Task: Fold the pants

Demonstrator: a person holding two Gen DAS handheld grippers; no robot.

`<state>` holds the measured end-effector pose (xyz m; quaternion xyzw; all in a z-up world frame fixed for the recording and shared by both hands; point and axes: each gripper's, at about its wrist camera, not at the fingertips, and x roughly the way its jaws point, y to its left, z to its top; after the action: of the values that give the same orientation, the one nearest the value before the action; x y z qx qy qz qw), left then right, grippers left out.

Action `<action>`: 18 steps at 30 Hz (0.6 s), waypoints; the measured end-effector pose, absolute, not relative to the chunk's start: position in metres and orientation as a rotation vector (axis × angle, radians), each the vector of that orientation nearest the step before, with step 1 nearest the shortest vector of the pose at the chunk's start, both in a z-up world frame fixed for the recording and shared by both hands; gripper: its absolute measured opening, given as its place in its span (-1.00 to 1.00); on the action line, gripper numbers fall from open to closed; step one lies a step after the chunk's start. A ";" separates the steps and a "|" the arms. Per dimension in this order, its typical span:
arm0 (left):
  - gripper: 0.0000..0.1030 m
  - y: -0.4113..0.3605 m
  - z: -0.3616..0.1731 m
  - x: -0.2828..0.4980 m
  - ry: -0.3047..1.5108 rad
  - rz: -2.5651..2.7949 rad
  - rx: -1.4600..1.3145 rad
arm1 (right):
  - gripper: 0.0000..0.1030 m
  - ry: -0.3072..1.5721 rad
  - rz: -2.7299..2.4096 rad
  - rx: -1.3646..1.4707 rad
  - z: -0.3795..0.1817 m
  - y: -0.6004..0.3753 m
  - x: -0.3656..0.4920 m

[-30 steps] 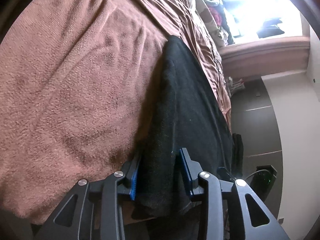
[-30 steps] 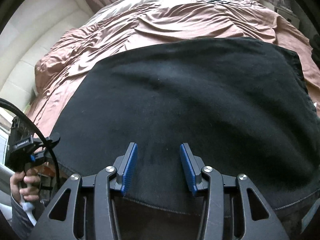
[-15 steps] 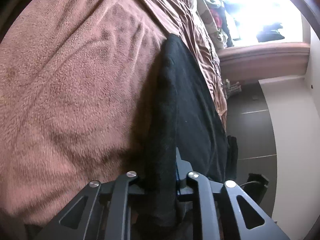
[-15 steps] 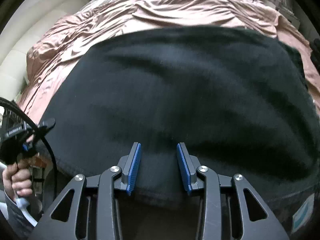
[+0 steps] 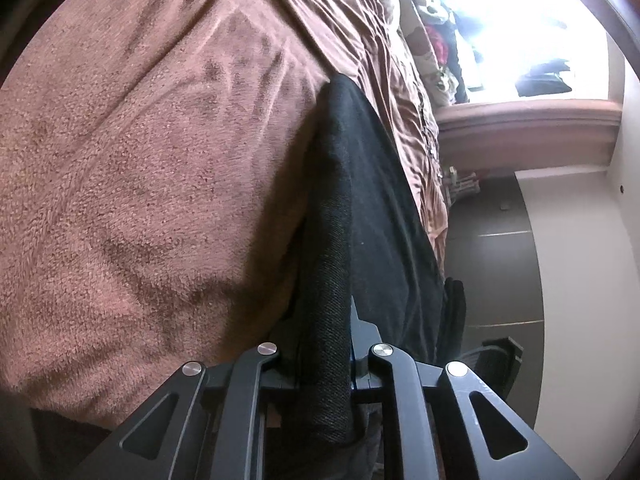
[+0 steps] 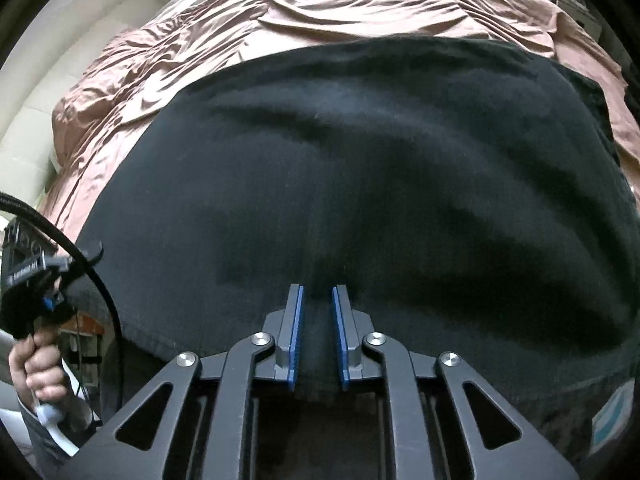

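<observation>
Now both your grippers have narrowed onto the pants [image 6: 360,168] on the bed [image 5: 140,180]: left gripper [image 5: 326,344] clamps the hem at 6 o'clock, right gripper [image 6: 318,336] closing on a pinch, ready to lift.

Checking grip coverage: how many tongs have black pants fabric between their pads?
2. Left tongs clamp the pants at their edge; right tongs, jaws closing, pinch the near hem.

The left gripper's [image 5: 326,344] pads are hidden by a bunched fold of the black pants [image 5: 372,208]. Beyond the bed, the window [image 5: 516,28] is blown out white, its contents unreadable.
</observation>
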<state>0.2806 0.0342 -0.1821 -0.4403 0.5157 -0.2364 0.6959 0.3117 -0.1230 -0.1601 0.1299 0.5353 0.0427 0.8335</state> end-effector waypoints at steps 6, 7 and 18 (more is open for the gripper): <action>-0.69 0.034 -0.186 0.278 1.162 -0.487 -0.997 | -0.78 1.119 0.074 0.272 -0.162 -0.127 0.339; -0.69 0.034 -0.187 0.278 1.162 -0.482 -1.002 | -0.78 1.119 0.074 0.270 -0.162 -0.127 0.346; -0.69 0.033 -0.193 0.276 1.176 -0.451 -1.016 | -0.78 1.117 0.030 0.261 -0.164 -0.129 0.393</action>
<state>0.2758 0.0333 -0.1931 -0.4544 0.5260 -0.2019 0.6900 0.3926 -0.1291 -0.1643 0.1234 0.5283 0.0143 0.8399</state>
